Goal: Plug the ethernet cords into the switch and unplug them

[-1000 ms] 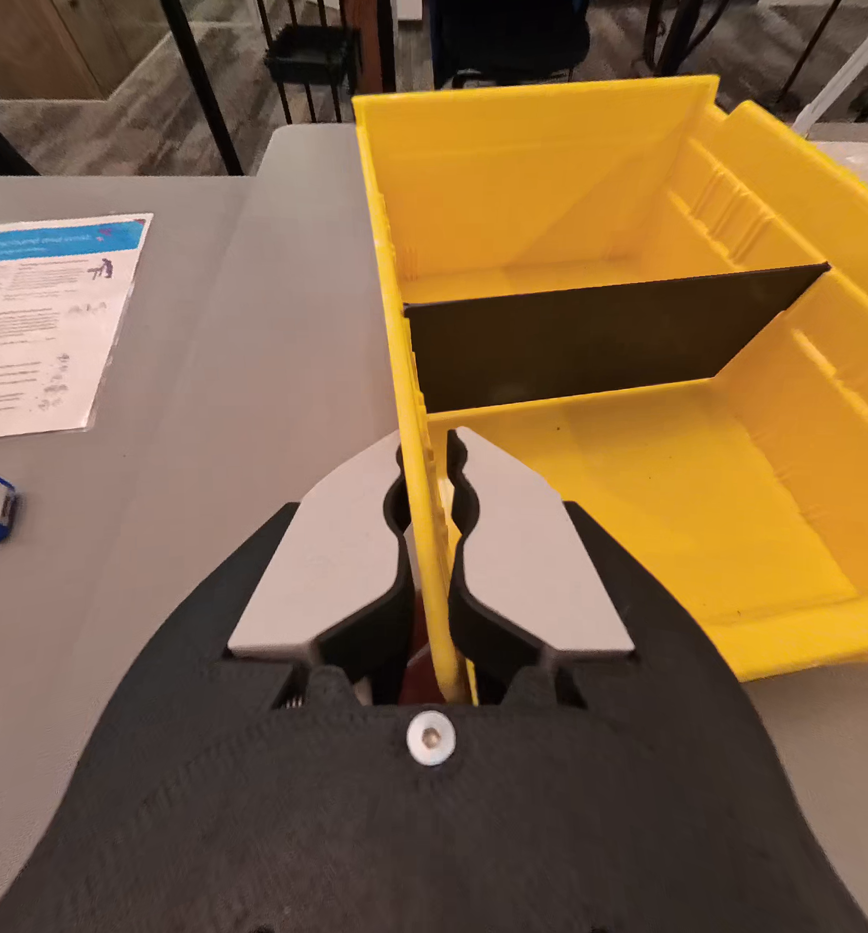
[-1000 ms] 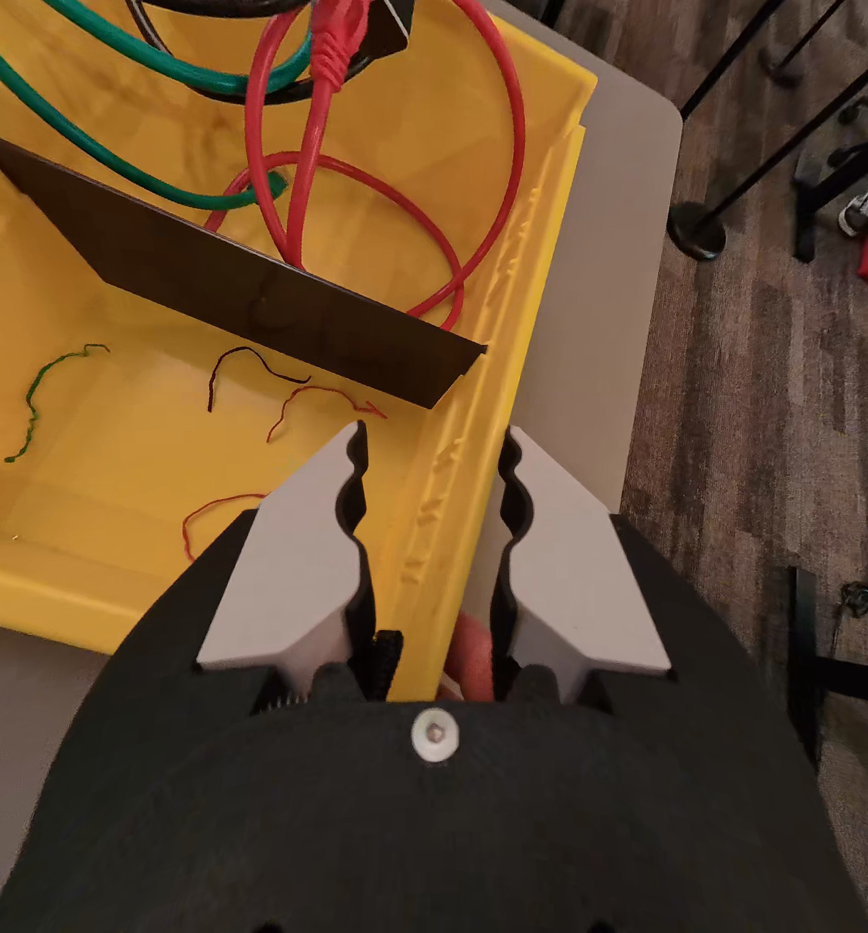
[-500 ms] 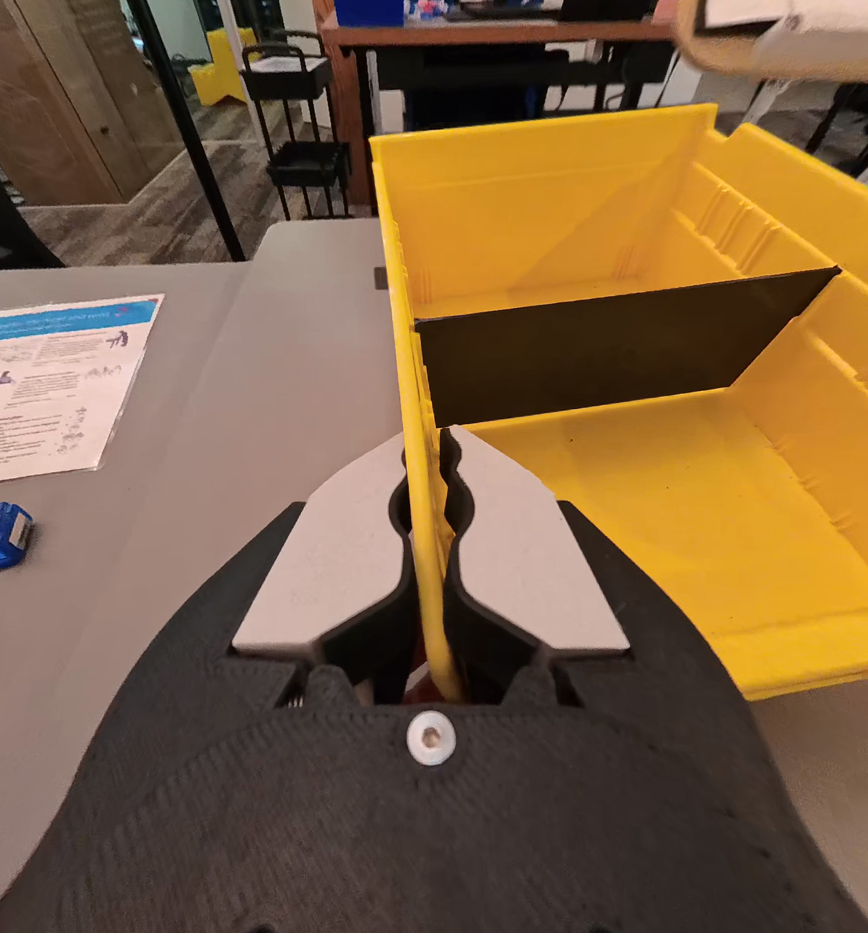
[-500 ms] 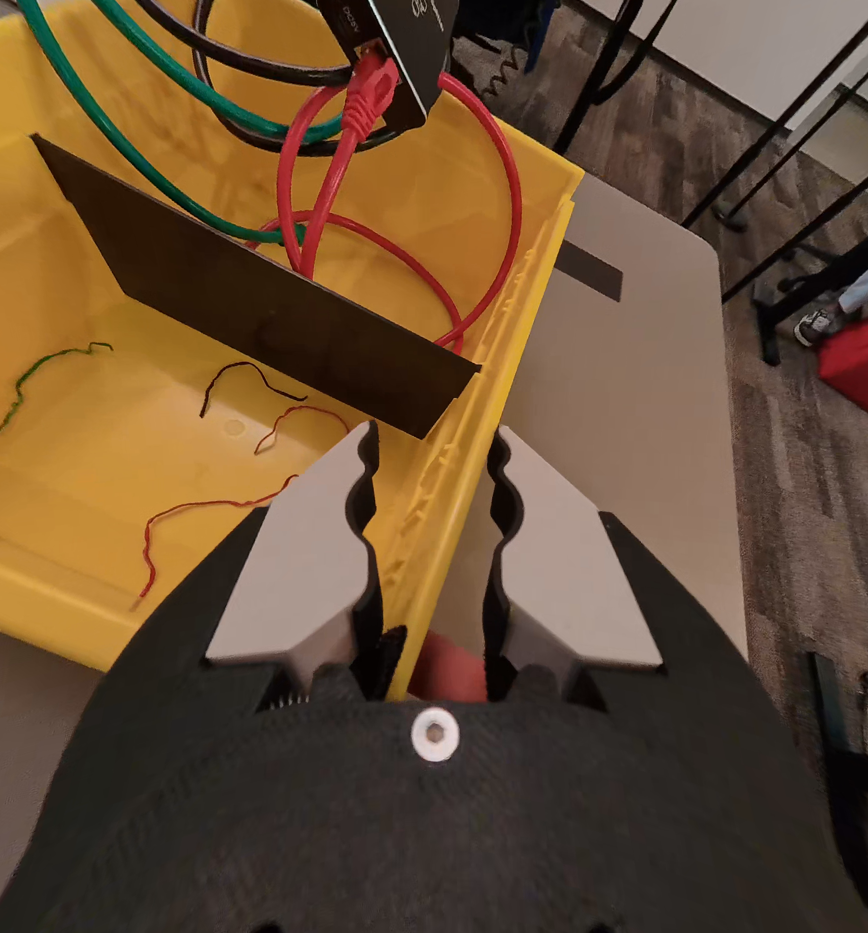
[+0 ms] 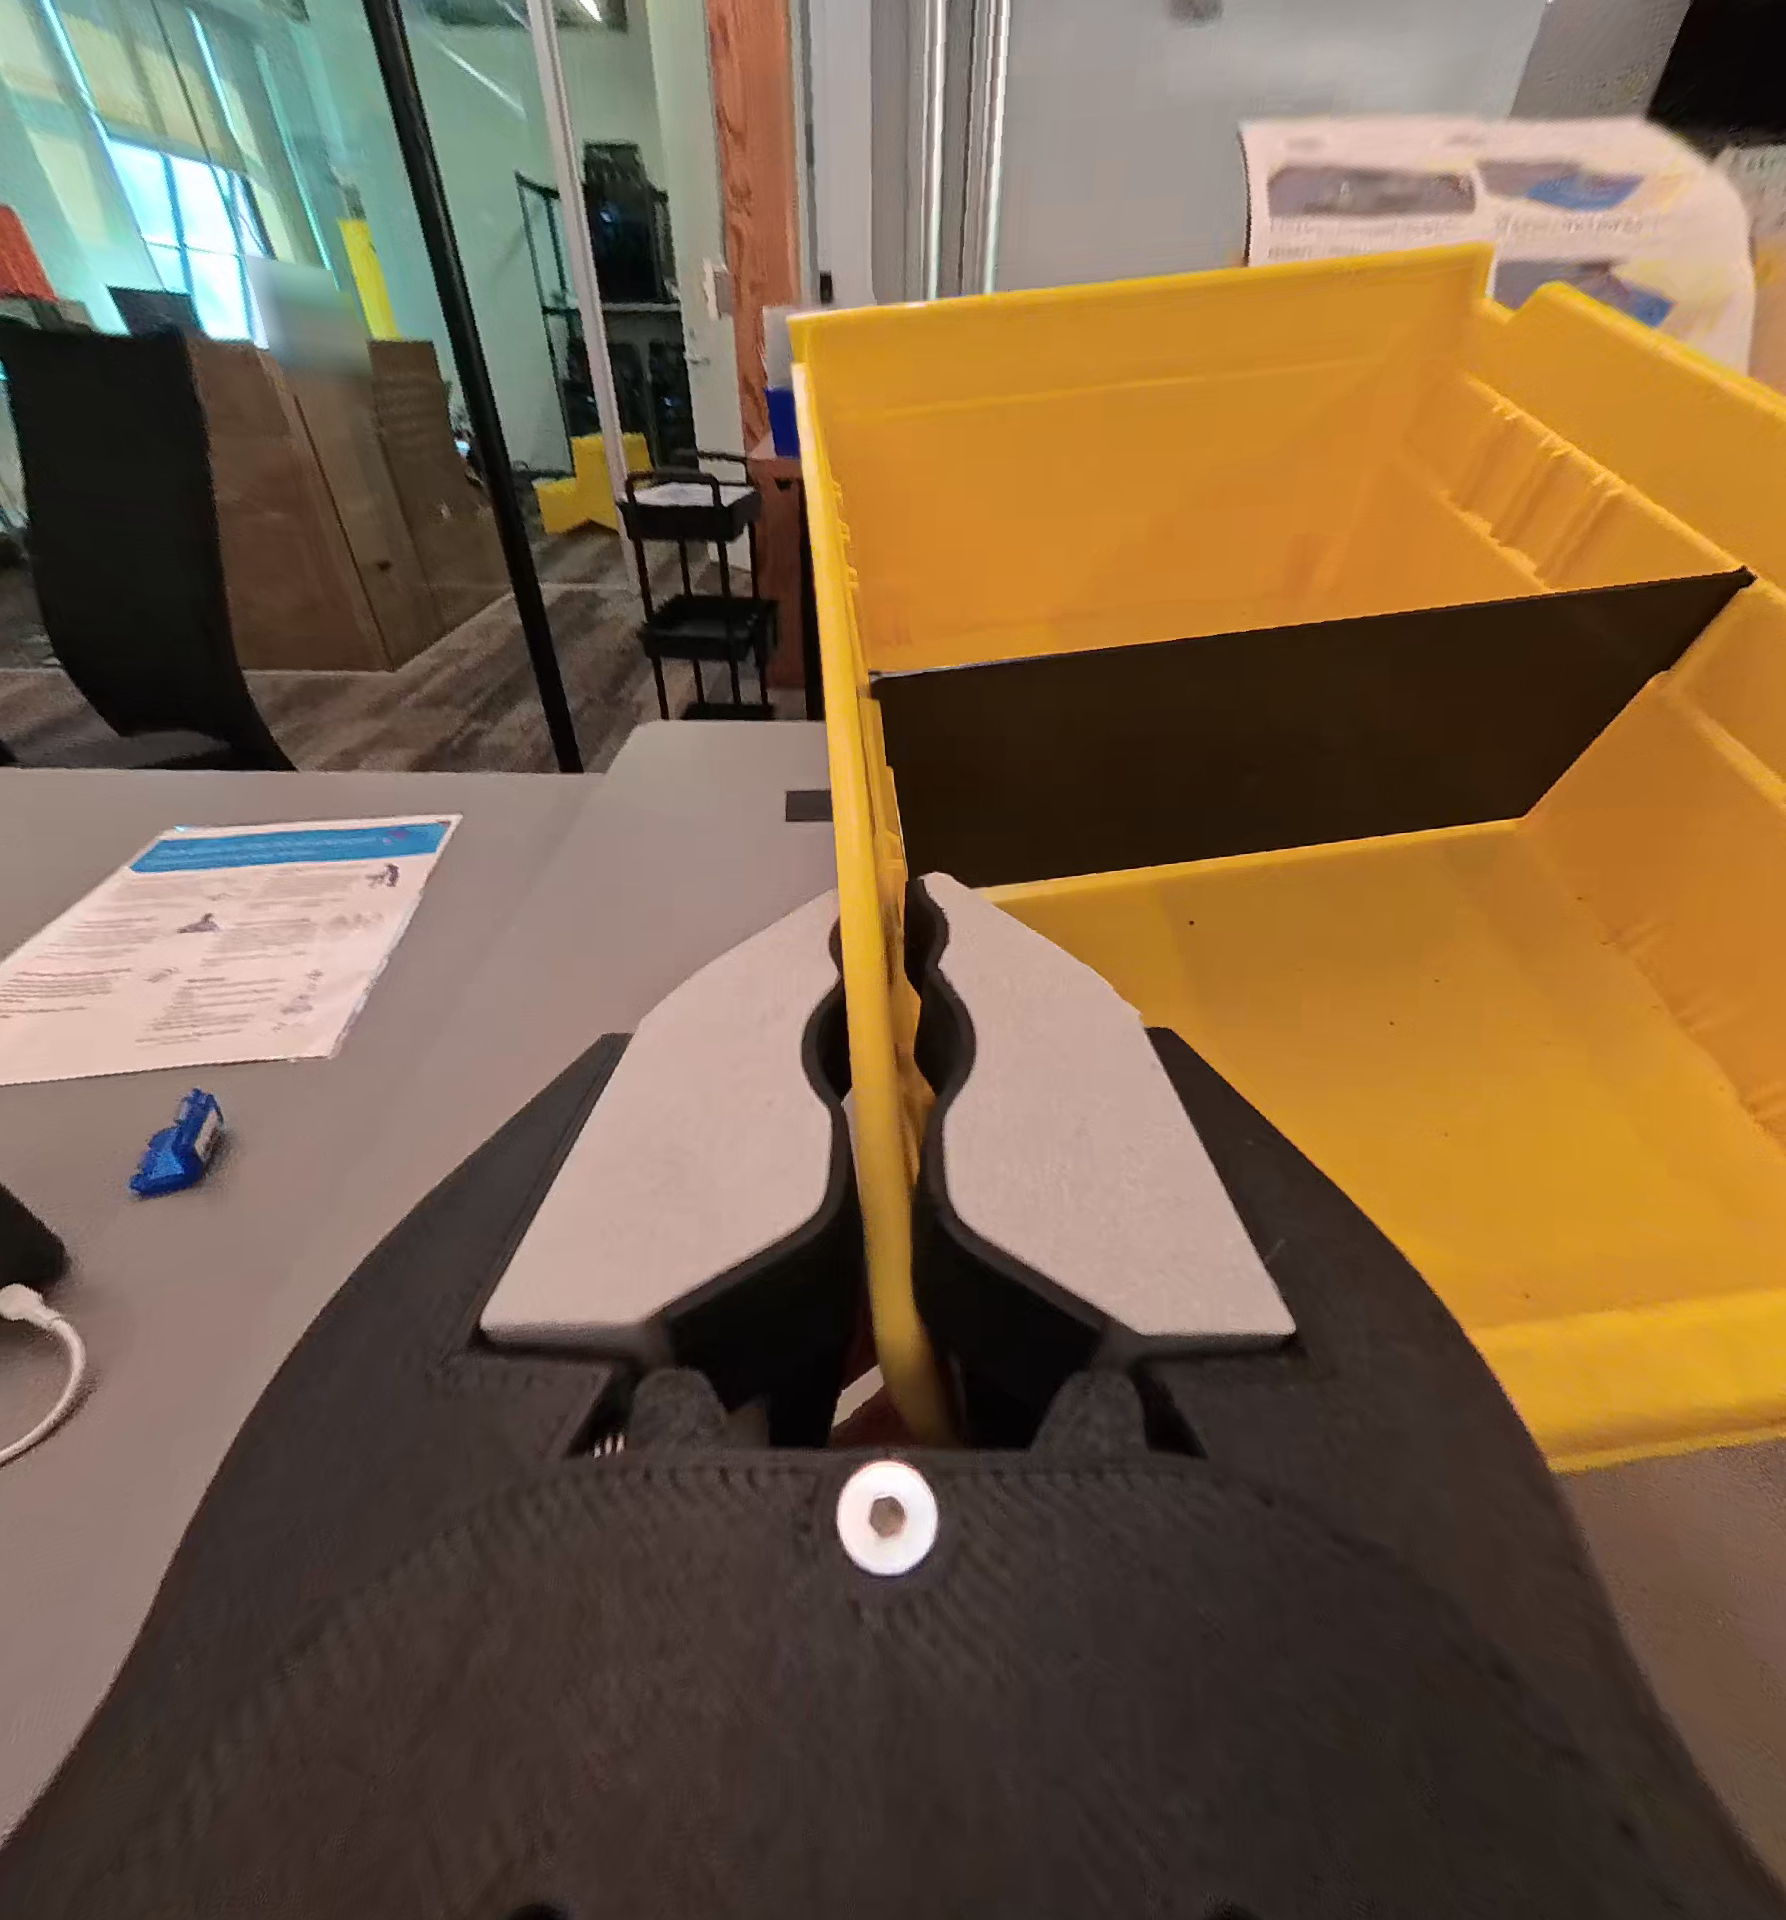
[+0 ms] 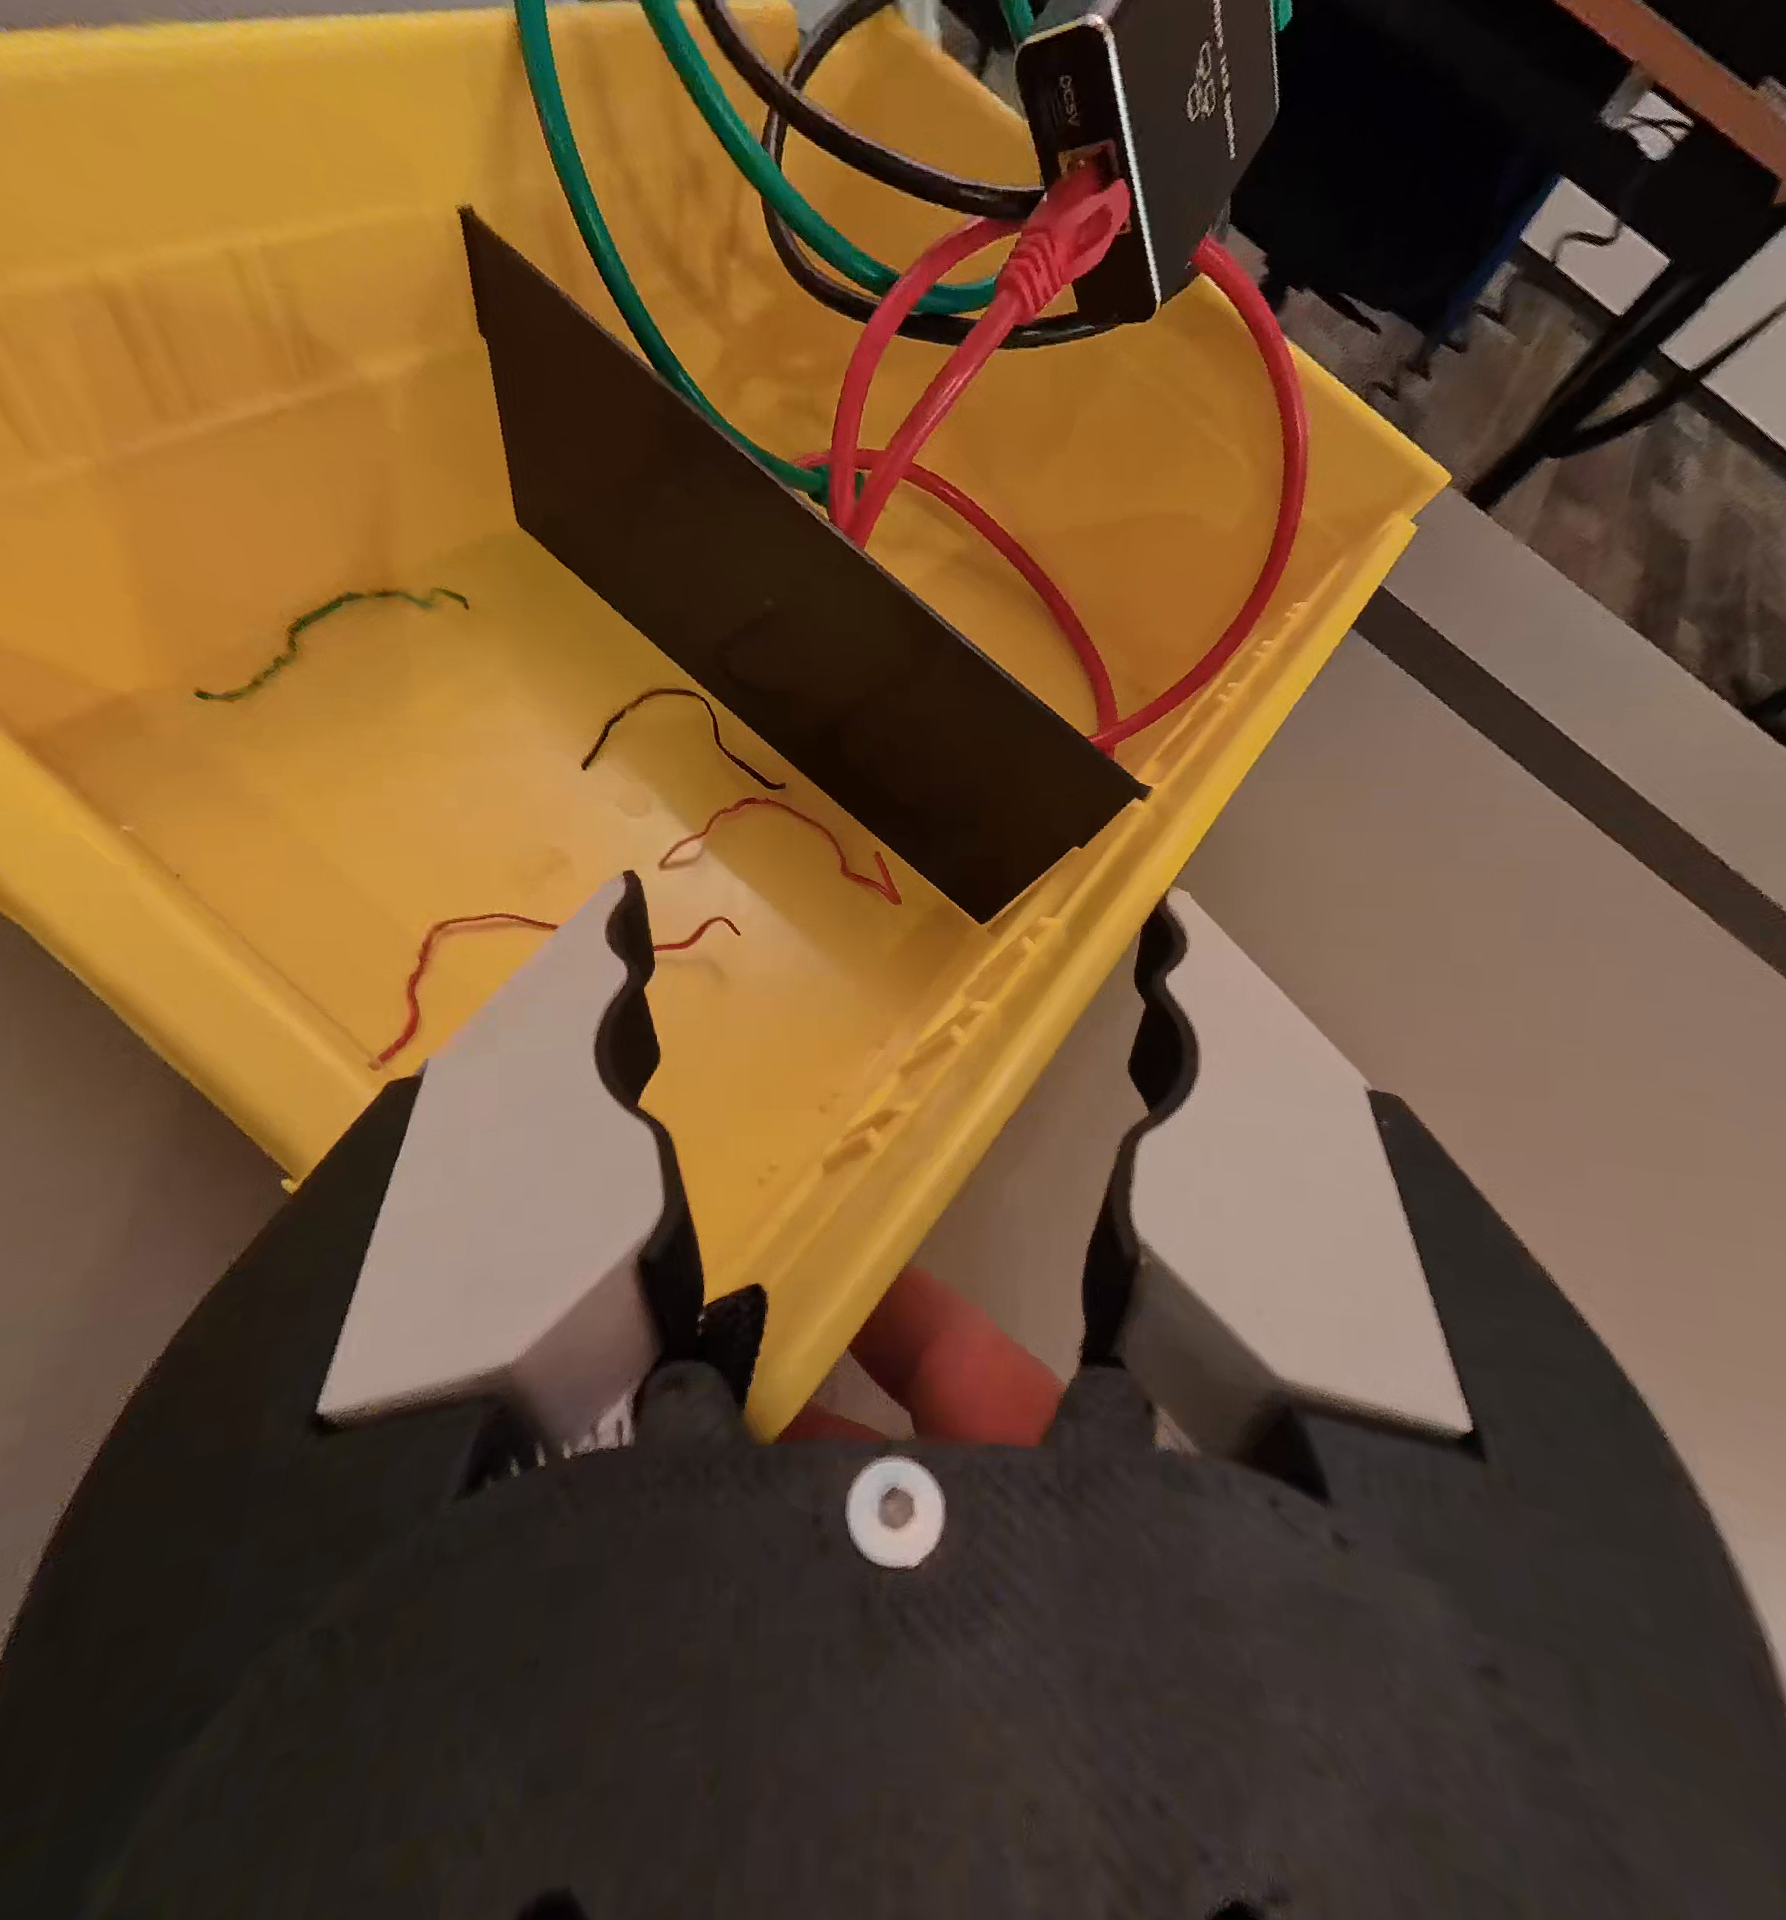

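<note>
step: setup, not plugging yet; both grippers are at a yellow bin, judged to be shifting or steadying it
left gripper [image 5: 881,940]: jaws nearly closed, pinching the left wall of an empty bin [image 5: 1284,1091]; wall runs down the slot between the pads, touching both
right gripper [image 6: 889,935]: jaws wide apart, straddling the right wall of a bin [image 6: 1055,997] without touching it at the tips; holding nothing
divider: black divider [image 6: 764,582] crosses each bin, splitting near from far compartment
switch [image 6: 1159,135]: dark box, far right above the bin's far compartment, hanging or propped (can't tell which, top is cropped)
cords: red cord [image 6: 1273,436] plugged into the switch, loops down into the far compartment behind the divider; green cord [image 6: 598,208] and black cord [image 6: 868,145] run up out of frame, their ends not visible
near compartment: only loose twist ties [image 6: 328,634], green, black, red, on the floor
left view extras: printed sheet [image 5: 214,935] and small blue item [image 5: 177,1143] on the grey table [image 5: 556,935], far left
pose: left gripper level, pointing along the wall toward the far end; right gripper angled down from above the near right corner; a finger of the holder shows under its body
next: let go of the bin walls, right gripper reaches far to the red plug at the switch; needs a narrow pinch on the plug boot and the latch pressed before pulling; left likely has to steady the switch
</note>
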